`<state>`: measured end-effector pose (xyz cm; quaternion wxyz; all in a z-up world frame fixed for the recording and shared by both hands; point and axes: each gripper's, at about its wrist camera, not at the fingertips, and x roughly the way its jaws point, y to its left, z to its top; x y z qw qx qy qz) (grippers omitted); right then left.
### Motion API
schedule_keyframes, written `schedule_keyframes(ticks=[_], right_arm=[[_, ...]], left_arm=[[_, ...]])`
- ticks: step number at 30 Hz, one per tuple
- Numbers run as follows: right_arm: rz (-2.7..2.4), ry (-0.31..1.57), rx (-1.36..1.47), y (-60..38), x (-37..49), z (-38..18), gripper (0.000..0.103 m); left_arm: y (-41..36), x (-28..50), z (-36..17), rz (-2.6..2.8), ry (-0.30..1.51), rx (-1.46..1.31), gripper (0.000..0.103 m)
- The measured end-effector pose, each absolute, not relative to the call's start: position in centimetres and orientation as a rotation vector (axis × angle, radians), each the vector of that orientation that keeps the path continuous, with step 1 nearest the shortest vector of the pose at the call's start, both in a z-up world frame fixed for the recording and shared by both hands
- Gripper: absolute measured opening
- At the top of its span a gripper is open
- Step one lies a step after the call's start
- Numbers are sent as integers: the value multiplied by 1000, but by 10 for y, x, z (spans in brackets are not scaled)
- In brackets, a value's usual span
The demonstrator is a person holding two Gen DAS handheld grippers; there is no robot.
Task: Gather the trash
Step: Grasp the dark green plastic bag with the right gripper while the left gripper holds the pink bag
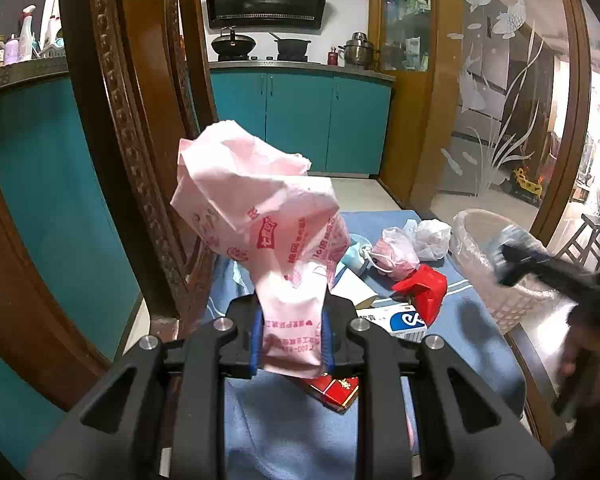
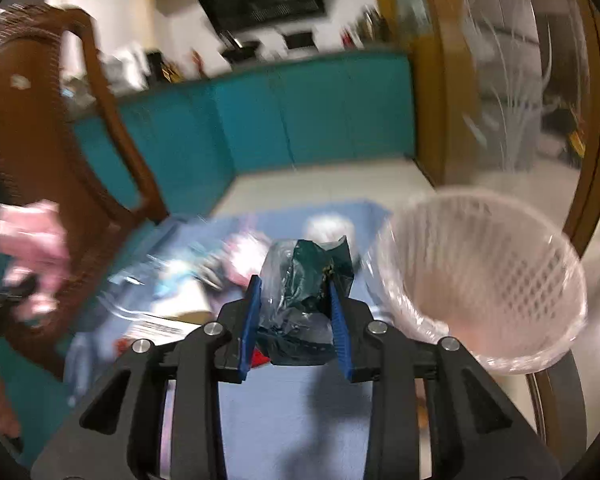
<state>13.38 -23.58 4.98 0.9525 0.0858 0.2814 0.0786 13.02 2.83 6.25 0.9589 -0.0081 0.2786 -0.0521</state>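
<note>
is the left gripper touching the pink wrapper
Touching. The left wrist view shows the left gripper shut on the pink wrapper, both blue pads pressed against its lower end, holding it up off the table.

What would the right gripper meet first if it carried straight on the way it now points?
Judging loosely, since the view is blurred: the right gripper, shut on a dark green bag, points at the pink and white trash on the blue cloth, passing left of the basket.

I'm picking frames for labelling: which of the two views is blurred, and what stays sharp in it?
Left wrist view: mostly sharp, pink wrapper crisp; only the right hand-held gripper smears. Right wrist view: motion-blurred throughout, lined basket and kitchen streaked; just its own hand-held gripper and the dark green wrapper stay sharp.
</note>
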Motion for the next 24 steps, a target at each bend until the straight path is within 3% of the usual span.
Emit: schedule_keyframes(ticks=[4, 24], right_arm=[[200, 514, 137, -226, 114, 66, 33], [224, 562, 93, -216, 116, 50, 33]], left_arm=[[30, 133, 59, -113, 578, -22, 23], [23, 138, 50, -116, 607, -8, 24]])
